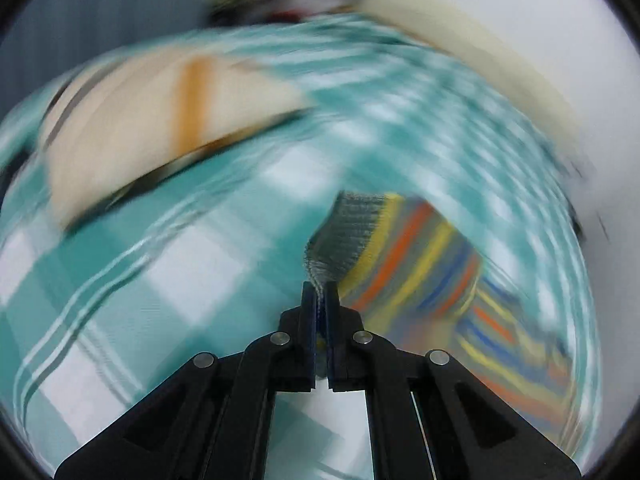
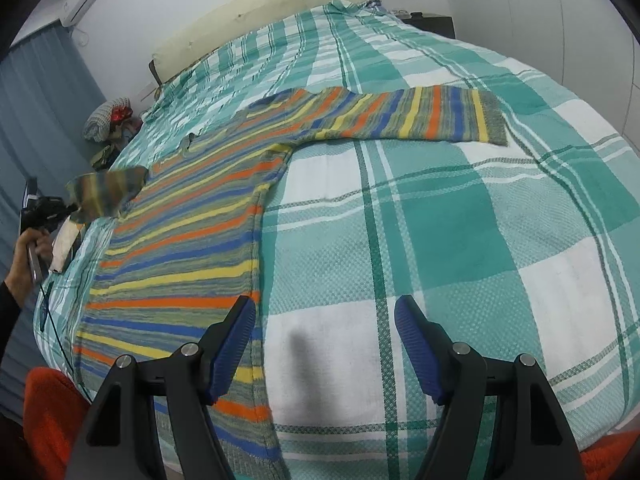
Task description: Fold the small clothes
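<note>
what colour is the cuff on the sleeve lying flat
Grey cuff on the striped sweater; clearest in the right wrist view.

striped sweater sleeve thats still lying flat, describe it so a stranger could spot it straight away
Start at the bed with its teal and white checked cover. A striped sweater lies across it, and the sleeve stretches flat toward the right. Unlike the other sleeve, pinched by the left gripper, nothing holds it.

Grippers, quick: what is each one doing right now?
Left gripper: closed on the grey ribbed cuff of the striped knit sweater, sleeve lifted.
Right gripper: open, holding nothing, above the green checked bedspread.
</note>
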A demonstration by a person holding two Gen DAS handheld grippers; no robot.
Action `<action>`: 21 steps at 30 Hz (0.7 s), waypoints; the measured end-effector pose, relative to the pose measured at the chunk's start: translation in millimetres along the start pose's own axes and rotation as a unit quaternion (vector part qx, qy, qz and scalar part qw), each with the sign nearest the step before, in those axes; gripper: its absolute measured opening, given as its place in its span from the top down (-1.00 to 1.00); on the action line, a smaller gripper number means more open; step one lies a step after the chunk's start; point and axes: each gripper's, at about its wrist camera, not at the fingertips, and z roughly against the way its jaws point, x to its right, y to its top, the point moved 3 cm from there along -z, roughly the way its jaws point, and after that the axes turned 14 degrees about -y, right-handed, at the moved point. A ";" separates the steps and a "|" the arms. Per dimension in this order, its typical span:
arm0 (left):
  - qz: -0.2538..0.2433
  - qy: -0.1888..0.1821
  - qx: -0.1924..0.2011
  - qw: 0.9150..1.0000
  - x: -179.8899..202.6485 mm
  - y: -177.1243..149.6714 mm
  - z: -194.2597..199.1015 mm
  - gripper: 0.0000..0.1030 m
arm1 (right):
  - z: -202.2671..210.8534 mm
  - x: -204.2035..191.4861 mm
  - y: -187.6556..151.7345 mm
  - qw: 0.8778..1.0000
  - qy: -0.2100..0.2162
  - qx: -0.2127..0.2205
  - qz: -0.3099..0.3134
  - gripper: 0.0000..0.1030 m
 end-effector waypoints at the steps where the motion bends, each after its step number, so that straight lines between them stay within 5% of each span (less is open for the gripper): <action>1: 0.017 0.007 -0.010 1.000 -14.5 2.8 -5.8 0.99 | -2.9 -1.0 -0.7 1.000 0.002 -0.005 0.001 -0.39; 6: 0.058 0.019 -0.051 0.997 -45.4 -6.2 -25.2 0.98 | -11.4 -7.9 -3.7 1.000 0.003 -0.016 0.011 -0.39; 14: 0.034 0.031 -0.058 0.997 -61.2 -23.8 -24.6 1.00 | -17.8 -8.4 -4.1 1.000 -0.001 -0.020 0.012 -0.39; 21: 0.007 0.084 -0.080 0.993 -73.3 -42.2 -28.1 1.00 | -18.2 -9.4 -2.6 1.000 -0.005 -0.017 0.014 -0.39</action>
